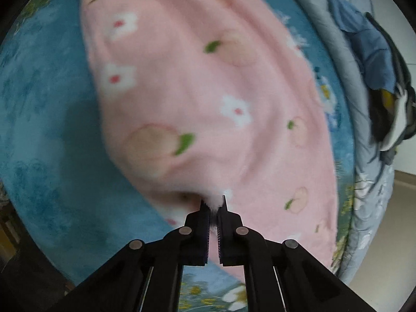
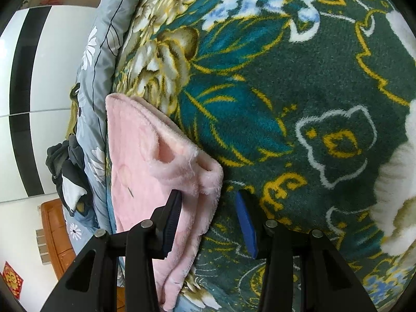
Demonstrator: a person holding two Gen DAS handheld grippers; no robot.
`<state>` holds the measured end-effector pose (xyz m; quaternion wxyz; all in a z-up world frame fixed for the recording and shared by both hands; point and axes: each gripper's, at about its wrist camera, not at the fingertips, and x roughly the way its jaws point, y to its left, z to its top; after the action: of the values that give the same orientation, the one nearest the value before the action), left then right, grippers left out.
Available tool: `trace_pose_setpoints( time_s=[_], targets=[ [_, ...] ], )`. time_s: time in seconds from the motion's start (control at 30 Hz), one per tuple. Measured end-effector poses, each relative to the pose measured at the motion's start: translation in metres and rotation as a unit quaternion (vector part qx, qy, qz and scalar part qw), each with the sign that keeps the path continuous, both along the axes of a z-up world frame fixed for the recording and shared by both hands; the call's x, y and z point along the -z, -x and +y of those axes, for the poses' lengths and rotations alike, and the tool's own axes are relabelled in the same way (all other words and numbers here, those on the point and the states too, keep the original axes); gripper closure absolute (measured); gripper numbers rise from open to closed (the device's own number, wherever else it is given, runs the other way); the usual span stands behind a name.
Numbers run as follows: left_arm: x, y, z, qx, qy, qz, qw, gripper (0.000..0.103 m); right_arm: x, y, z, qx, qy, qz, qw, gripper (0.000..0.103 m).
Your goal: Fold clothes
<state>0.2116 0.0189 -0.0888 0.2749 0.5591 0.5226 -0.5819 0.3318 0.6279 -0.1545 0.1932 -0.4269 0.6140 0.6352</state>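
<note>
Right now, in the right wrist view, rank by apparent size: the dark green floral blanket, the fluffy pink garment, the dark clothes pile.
1. Dark green floral blanket
2. Fluffy pink garment, though nearness inflates it
3. Dark clothes pile

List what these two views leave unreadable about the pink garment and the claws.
- Left wrist view: the pink garment is motion-blurred; its type and full outline cannot be told.
- Left claw: how much cloth it pinches is hidden between its fingers.
- Right wrist view: the right claw covers the garment's near edge.

The left gripper (image 1: 213, 202) has its black fingers (image 1: 204, 208) pinched nearly together. The right gripper (image 2: 208, 202) holds its fingers (image 2: 174, 205) spread wide apart.
</note>
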Motion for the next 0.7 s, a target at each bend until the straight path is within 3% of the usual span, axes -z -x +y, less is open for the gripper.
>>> trace_pose_setpoints(
  time_s=[0.17, 0.27, 0.4, 0.53, 0.6, 0.63, 0.7],
  targets=[
    [0.003, -0.003, 0.009, 0.022, -0.029, 0.005, 0.9993, 0.092, 0.001, 0.005, -0.001, 0.006, 0.003, 0.002, 1.0, 0.054],
    [-0.012, 0.003, 0.016, 0.059, -0.04, 0.019, 0.9973, 0.077, 0.002, 0.008, -0.002, 0.01, 0.005, 0.003, 1.0, 0.054],
    [-0.036, 0.005, 0.022, 0.09, -0.03, 0.039, 0.9948, 0.064, 0.003, 0.013, -0.003, 0.015, 0.008, 0.005, 1.0, 0.054],
    [-0.052, 0.001, 0.001, 0.081, -0.019, 0.05, 0.9953, 0.059, 0.004, 0.018, -0.004, 0.02, 0.01, 0.006, 1.0, 0.055],
    [-0.056, -0.009, -0.013, 0.067, -0.014, 0.054, 0.9962, 0.057, 0.004, 0.02, -0.004, 0.022, 0.012, 0.007, 1.0, 0.072],
    [-0.059, -0.01, -0.014, 0.061, -0.012, 0.054, 0.9966, 0.057, 0.004, 0.02, -0.004, 0.026, 0.014, 0.008, 1.0, 0.093],
    [-0.062, -0.002, -0.023, 0.046, -0.007, 0.057, 0.9973, 0.057, 0.002, 0.016, -0.001, 0.043, 0.022, 0.014, 0.999, 0.094]
  ],
)
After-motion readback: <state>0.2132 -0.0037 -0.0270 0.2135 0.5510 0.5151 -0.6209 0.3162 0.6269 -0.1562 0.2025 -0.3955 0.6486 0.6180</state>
